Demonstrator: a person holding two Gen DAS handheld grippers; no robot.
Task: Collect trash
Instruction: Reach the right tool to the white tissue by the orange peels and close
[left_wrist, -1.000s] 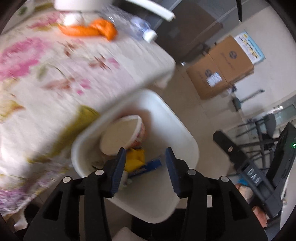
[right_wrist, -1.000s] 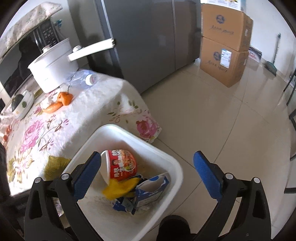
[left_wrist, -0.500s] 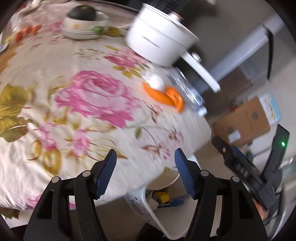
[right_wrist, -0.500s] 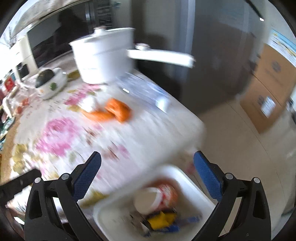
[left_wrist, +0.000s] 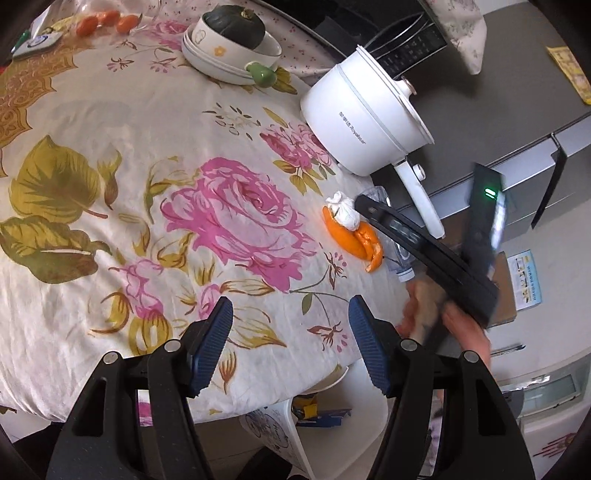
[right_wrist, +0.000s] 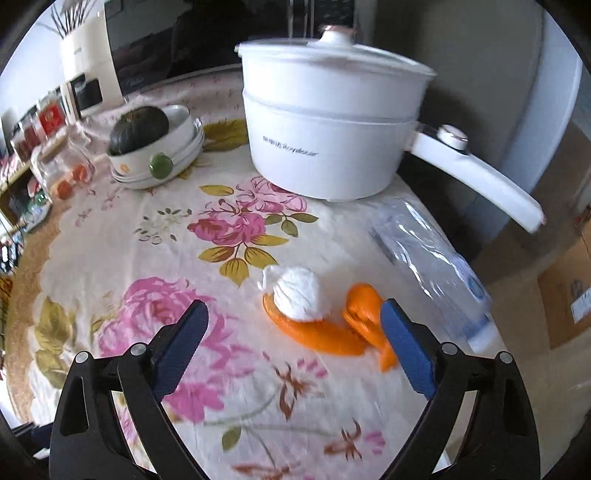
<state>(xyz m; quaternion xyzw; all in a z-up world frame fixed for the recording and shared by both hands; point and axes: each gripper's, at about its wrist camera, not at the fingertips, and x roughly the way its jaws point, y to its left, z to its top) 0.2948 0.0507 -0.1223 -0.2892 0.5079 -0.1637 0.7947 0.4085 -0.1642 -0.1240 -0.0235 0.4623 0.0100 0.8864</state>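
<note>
A crumpled white tissue (right_wrist: 301, 295) rests on curled orange peel (right_wrist: 321, 336) on the flowered tablecloth. A clear plastic bottle (right_wrist: 424, 258) lies beside them near the table's right edge. My right gripper (right_wrist: 293, 314) hovers just short of the tissue and peel. Its jaws are wide and closing, and the pads touch nothing. In the left wrist view the tissue (left_wrist: 345, 212), peel (left_wrist: 351, 242) and bottle (left_wrist: 397, 258) lie further off. My left gripper (left_wrist: 290, 314) is open and empty over the cloth. The white bin (left_wrist: 369, 432) with a blue carton stands below the table edge.
A white electric pot (right_wrist: 325, 147) with a long handle stands behind the trash. Stacked bowls holding a dark green squash (right_wrist: 140, 129) sit at the back left, near a glass jar (right_wrist: 62, 166). Cardboard boxes (right_wrist: 569, 291) stand on the floor to the right. A hand (left_wrist: 443, 317) holds the right gripper.
Both grippers have swung from above the bin to above the table. The right one now faces the tissue and peel close up. The left jaws stand wider than a second ago.
</note>
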